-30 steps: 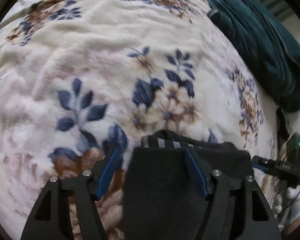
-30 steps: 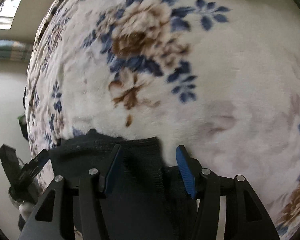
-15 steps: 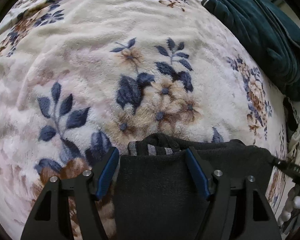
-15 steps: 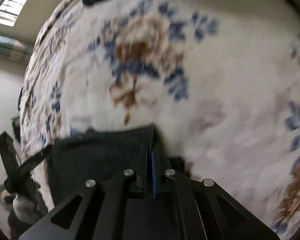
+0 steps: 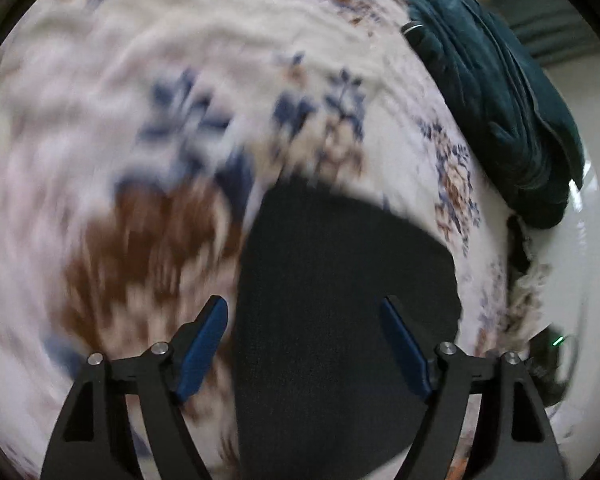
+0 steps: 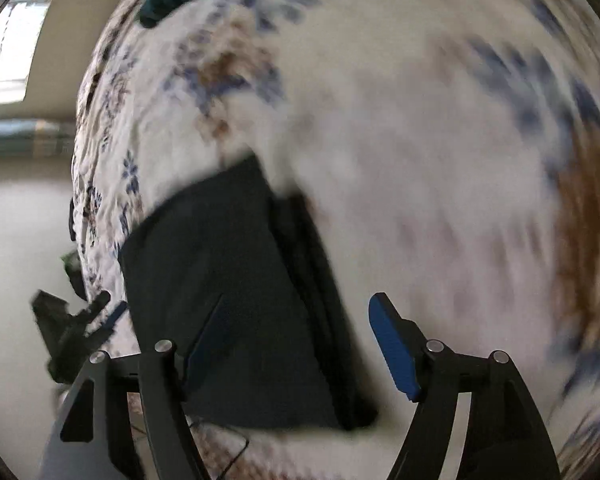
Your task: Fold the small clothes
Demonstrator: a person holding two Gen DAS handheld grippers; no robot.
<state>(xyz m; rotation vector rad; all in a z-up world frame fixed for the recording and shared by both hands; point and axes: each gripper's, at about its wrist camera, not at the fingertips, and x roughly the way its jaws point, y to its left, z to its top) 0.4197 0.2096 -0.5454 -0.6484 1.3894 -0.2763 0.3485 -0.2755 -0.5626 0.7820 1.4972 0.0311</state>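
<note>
On the floral fleece blanket (image 5: 100,92) lies a dark folded garment (image 5: 340,300), flat, with stacked edges visible along its right side in the right wrist view. Left gripper (image 5: 304,344): jaws have just been opening; blue pads stand spread to either side over the garment, not pressing it. Right gripper (image 6: 296,344): jaws have just been opening, now released; left pad over the garment (image 6: 228,300), right pad over bare blanket. Teal bedding (image 5: 500,100) sits at the blanket's far right edge. Both views are motion-blurred.
</note>
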